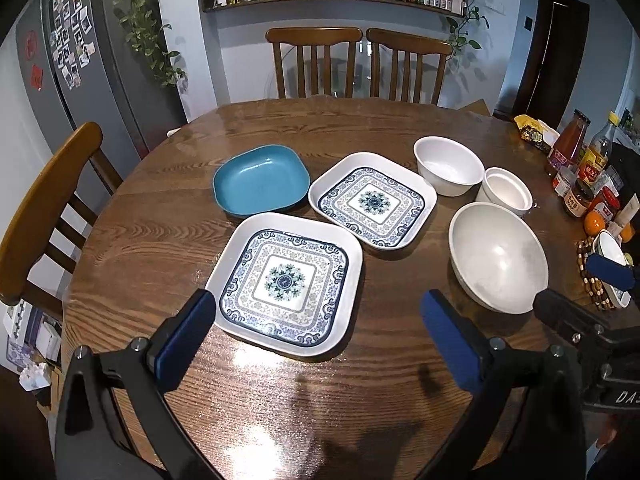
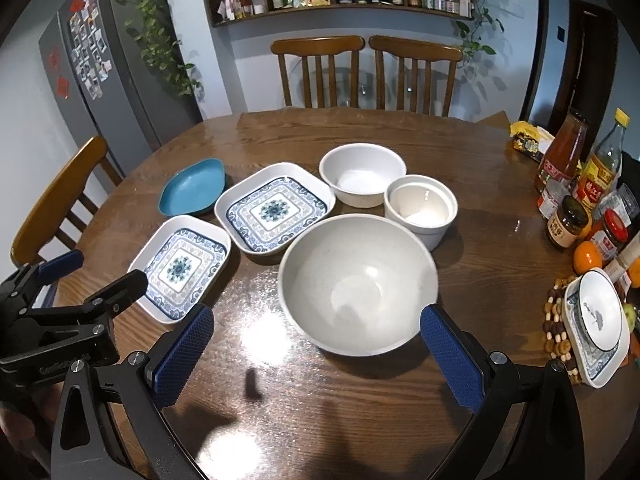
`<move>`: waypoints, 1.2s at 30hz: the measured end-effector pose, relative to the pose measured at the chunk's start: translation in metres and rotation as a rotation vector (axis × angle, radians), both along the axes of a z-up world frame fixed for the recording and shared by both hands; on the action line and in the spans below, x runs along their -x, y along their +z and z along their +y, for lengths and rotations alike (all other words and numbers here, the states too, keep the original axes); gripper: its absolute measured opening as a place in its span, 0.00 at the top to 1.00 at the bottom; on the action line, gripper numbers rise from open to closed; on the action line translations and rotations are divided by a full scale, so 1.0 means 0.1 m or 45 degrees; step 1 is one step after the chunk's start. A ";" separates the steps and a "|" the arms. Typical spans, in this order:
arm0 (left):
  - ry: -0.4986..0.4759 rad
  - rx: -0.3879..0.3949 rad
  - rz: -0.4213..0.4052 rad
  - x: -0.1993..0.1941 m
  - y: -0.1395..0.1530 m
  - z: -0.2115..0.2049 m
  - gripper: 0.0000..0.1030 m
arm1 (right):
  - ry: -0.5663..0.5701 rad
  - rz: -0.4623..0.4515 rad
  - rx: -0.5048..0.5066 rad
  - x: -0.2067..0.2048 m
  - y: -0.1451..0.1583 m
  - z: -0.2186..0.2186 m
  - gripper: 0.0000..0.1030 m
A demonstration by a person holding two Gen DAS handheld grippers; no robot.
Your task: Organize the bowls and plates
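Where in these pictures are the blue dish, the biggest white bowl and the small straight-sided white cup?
blue dish (image 1: 258, 182): left wrist view, on its flat inner floor.
biggest white bowl (image 2: 356, 284): right wrist view, on its inner bottom.
small straight-sided white cup (image 2: 420, 208): right wrist view, on its inside floor.

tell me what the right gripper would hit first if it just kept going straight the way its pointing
Most likely the big white bowl: it sits right ahead of the open right gripper, its near rim between the fingers. Height is hard to judge, so the gripper might pass over the rim instead.
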State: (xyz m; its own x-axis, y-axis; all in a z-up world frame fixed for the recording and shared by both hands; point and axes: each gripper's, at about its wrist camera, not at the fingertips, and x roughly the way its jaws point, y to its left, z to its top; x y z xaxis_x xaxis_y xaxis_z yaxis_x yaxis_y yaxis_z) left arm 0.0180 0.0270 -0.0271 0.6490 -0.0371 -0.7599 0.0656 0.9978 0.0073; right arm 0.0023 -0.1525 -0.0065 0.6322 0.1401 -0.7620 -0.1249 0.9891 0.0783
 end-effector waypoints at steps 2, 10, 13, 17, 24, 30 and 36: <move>0.003 0.037 0.017 -0.02 -0.03 0.09 0.01 | 0.018 0.007 0.001 -0.01 0.00 0.08 0.00; 0.188 0.039 0.148 -0.27 -0.36 0.77 0.01 | 0.192 0.050 0.000 -0.07 -0.11 0.66 0.00; 0.230 0.056 0.204 -0.35 -0.51 1.05 0.01 | 0.260 0.081 0.017 -0.13 -0.19 0.91 0.00; 0.251 0.064 0.251 -0.45 -0.66 1.23 0.01 | 0.298 0.122 0.042 -0.29 -0.33 1.17 0.00; 0.163 0.066 0.277 -0.64 -0.80 1.23 0.17 | 0.199 0.231 0.021 -0.64 -0.68 1.31 0.01; 0.102 0.056 0.302 -0.76 -0.92 1.21 0.51 | 0.113 0.312 -0.031 -0.82 -0.88 1.25 0.20; 0.038 0.074 0.329 -0.81 -1.01 1.18 0.86 | 0.106 0.337 -0.029 -0.91 -1.00 1.27 0.52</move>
